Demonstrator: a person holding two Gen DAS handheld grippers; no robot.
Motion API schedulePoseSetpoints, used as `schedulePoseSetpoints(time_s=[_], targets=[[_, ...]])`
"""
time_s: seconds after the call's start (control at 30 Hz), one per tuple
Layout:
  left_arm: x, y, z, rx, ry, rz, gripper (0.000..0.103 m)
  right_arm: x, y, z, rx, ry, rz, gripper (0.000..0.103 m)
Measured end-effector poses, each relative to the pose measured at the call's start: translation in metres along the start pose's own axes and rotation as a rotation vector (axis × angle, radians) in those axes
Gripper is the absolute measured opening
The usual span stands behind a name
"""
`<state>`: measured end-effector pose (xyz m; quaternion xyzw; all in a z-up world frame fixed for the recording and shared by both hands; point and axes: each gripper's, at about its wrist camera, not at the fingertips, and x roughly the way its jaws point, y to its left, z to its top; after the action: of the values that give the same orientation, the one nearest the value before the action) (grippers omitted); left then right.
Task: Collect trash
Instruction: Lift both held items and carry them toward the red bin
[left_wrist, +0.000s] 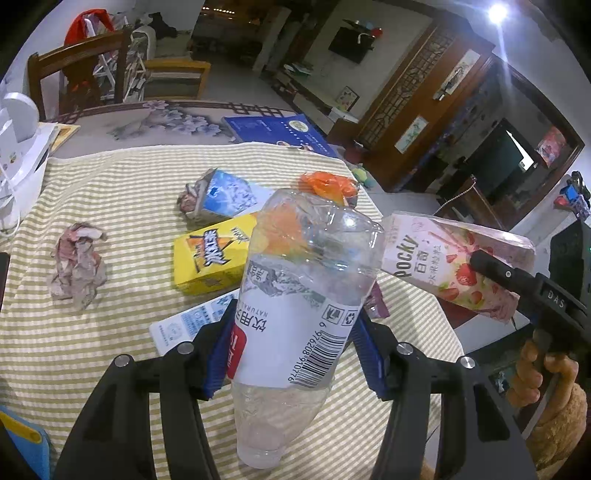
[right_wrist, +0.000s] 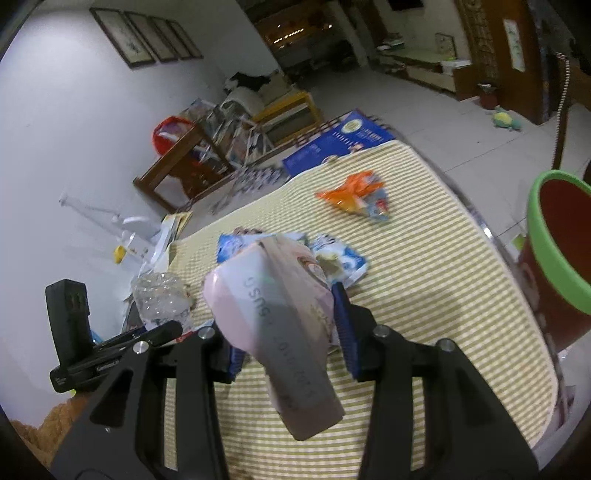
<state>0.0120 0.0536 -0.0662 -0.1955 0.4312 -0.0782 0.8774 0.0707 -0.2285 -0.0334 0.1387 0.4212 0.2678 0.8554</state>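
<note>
Striped cloth (left_wrist: 92, 350) carries scattered wrappers; left gripper (left_wrist: 291, 341) pinches bottle (left_wrist: 295, 295), right gripper (right_wrist: 288, 332) pinches Pocky box (right_wrist: 280, 325).

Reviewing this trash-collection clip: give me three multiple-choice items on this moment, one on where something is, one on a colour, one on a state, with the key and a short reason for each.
1. Where does the bin stand in the right wrist view?
A. beyond the table's right edge
B. on the striped cloth
C. under the wooden chair

2. What colour is the bin's rim?
A. blue
B. green
C. yellow

3. What is the state of the left gripper?
A. open over the cloth
B. shut on a paper ball
C. shut on the clear plastic bottle

Key:
1 A, the bin stands off the edge of the striped cloth, at the right of the picture.
2 B, its rim is bright green around a red inside.
3 C, the left gripper has its blue pads pressed on both sides of the clear plastic bottle, while the right gripper holds the pink Pocky box.
</note>
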Motion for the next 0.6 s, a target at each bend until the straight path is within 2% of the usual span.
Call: schedulePoseSetpoints(time_s=[0.27,0.6], targets=[[0.007,-0.034,0.012,0.055,-0.012,-0.041,0.056,-0.012,-0.023,-0.002,0.039,-0.014,-0.030,0.041],[0.032,-0.068,0.013,0.079,0.027,-0.082,0.056,-0.027,-0.046,0.003,0.053,-0.030,-0.056,0.041]])
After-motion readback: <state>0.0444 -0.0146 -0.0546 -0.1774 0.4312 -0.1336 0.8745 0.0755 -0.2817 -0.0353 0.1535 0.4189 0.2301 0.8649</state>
